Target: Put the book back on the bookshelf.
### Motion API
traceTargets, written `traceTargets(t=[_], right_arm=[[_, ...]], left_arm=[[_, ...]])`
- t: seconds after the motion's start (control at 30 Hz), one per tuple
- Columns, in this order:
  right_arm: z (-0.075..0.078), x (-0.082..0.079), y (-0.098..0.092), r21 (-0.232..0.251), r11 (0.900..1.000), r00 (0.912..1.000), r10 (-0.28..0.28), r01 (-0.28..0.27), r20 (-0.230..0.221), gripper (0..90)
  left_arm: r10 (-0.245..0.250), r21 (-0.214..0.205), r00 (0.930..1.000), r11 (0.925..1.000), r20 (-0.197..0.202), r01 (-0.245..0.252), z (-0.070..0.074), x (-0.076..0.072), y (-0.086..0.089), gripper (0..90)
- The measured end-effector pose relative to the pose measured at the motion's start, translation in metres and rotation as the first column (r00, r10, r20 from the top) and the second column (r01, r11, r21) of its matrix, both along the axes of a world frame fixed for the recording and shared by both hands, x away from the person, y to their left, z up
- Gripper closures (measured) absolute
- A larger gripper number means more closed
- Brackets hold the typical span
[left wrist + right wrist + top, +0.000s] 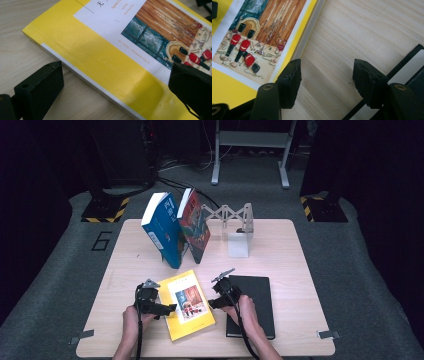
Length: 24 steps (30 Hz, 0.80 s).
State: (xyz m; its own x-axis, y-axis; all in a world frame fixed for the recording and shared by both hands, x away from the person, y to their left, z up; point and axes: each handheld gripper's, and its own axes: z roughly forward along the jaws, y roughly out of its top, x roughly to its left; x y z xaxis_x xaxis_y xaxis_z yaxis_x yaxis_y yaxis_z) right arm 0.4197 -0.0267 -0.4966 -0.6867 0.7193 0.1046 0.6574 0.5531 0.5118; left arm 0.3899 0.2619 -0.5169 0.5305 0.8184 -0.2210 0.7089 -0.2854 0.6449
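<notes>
The yellow paperback (188, 304) lies flat, cover up, near the front edge of the worktop (280, 250), between the two hands. The left tongs (112, 85) stand wide open astride its spine edge, one jaw over the bare wood and the other over the cover, gripping nothing. The right tongs (325, 82) hang half open over the wood between the paperback and a black notebook (255, 302), also empty. Farther back, a blue book (162, 227) and a red book (195, 225) already lean upright beside a folding bookend (237, 227). Lifting the yellow one has probably not yet begun; gripping, raising and shelving remain.
</notes>
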Motion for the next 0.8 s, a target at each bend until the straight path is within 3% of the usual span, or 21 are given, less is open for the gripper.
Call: traceTargets(t=[0.2, 0.23, 0.43, 0.6, 0.8], right_arm=[[0.003, 0.004, -0.003, 0.065, 0.9979, 0.9979, -0.001, 0.005, -0.064, 32.8], [0.003, 0.006, -0.003, 0.070, 0.9975, 0.9985, 0.009, -0.005, -0.054, 31.1], [0.005, 0.020, 0.007, 0.135, 0.9905, 0.9961, 0.039, -0.028, -0.080, 28.0], [0.004, 0.035, 0.025, 0.144, 0.9870, 0.9936, 0.082, -0.070, -0.078, 28.1], [-0.001, 0.050, 0.037, 0.143, 0.9879, 0.9921, 0.074, -0.059, -0.101, 28.2]], left_arm=[[-0.004, -0.041, 0.9999, 0.9992, -0.014, 0.004, 0.000, 0.004, 0.003, 0.1], [0.012, -0.048, 0.9999, 0.9988, -0.010, -0.012, 0.000, 0.004, 0.003, 0.1], [0.016, -0.024, 0.9998, 0.9996, -0.013, -0.016, 0.000, 0.006, 0.001, 0.1], [0.014, -0.032, 0.9998, 0.9994, -0.014, -0.014, 0.000, 0.009, 0.002, 0.1], [-0.029, -0.024, 0.9996, 0.9993, -0.005, 0.029, 0.000, 0.017, -0.004, 0.2]])
